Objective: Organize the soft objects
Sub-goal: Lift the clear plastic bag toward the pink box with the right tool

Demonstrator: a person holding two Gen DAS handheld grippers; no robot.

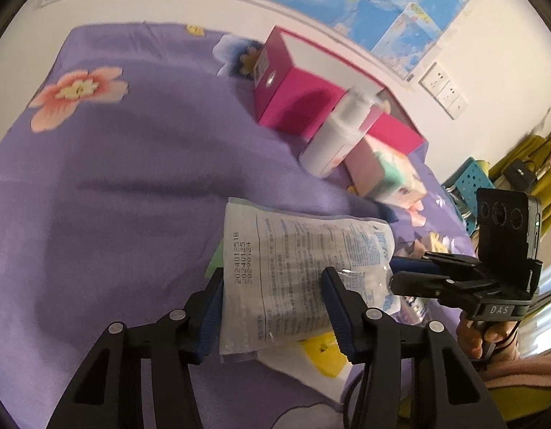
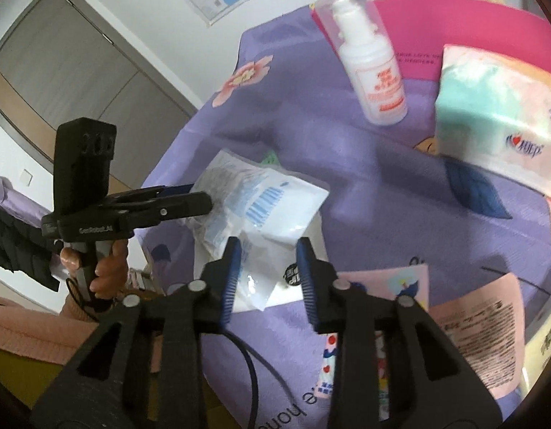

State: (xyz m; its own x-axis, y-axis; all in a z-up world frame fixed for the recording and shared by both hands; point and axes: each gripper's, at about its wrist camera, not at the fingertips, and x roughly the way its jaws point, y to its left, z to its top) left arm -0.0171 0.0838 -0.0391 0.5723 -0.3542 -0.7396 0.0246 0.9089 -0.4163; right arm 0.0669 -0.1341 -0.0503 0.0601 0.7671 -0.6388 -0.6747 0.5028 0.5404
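A clear plastic bag (image 1: pixel 293 268) with blue print and a date code sits between the blue pads of my left gripper (image 1: pixel 273 275), which is shut on it and holds it above the purple sheet. In the right wrist view the same bag (image 2: pixel 261 200) hangs from my left gripper (image 2: pixel 200 198). My right gripper (image 2: pixel 269 246) is open; the bag's lower corner lies between its fingers, close to the left pad only. From the left wrist view, my right gripper (image 1: pixel 393 273) points at the bag's right corner.
A white pump bottle (image 2: pixel 375 68), a pastel tissue pack (image 2: pixel 501 121) and a pink box (image 1: pixel 304 85) stand on the purple flowered sheet (image 1: pixel 132 178). A white pack (image 1: pixel 322 354) lies under the bag; pink packets (image 2: pixel 476 325) lie at the right.
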